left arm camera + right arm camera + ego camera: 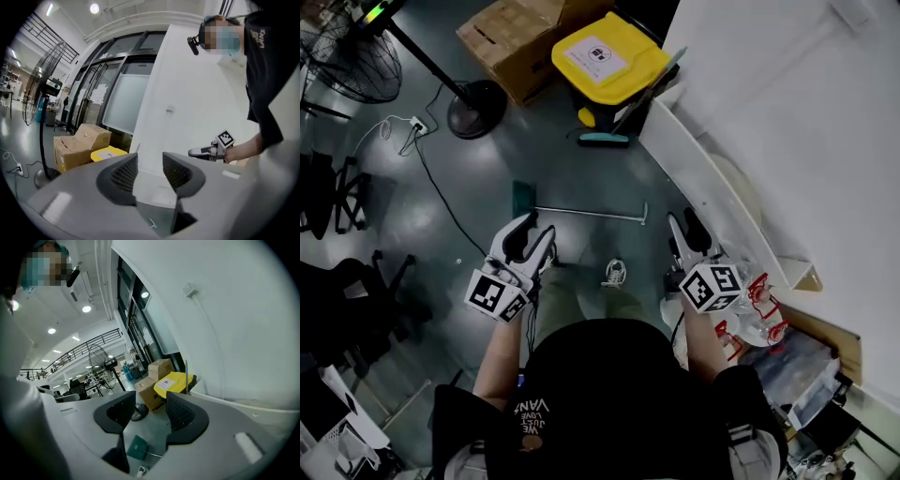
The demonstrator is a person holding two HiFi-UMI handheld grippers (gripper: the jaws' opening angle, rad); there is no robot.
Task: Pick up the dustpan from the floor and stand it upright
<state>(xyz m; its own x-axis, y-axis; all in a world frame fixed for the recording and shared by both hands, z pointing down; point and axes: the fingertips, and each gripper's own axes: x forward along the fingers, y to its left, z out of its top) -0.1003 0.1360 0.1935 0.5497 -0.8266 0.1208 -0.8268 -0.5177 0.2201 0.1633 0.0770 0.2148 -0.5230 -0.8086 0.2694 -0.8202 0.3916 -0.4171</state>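
The dustpan [523, 199] lies flat on the floor [478, 187] just ahead of the person's shoe [615, 273], green pan to the left, thin metal handle [591, 214] running right; the left gripper [539, 227] and right gripper [684, 225] hover above it, each with jaws spread wide and nothing between them; the sensible move is probably to sink lower, close one gripper on the handle near its free end, steady the pan end with the other, then swing the handle up until the pan sits on its base; the slim rod may roll, so the grip should be square; the floor is dark, glossy and smooth; a yellow-lidded bin [609, 58], cardboard boxes [511, 37], a standing fan [356, 61] and a white wall [787, 112] ring the spot.
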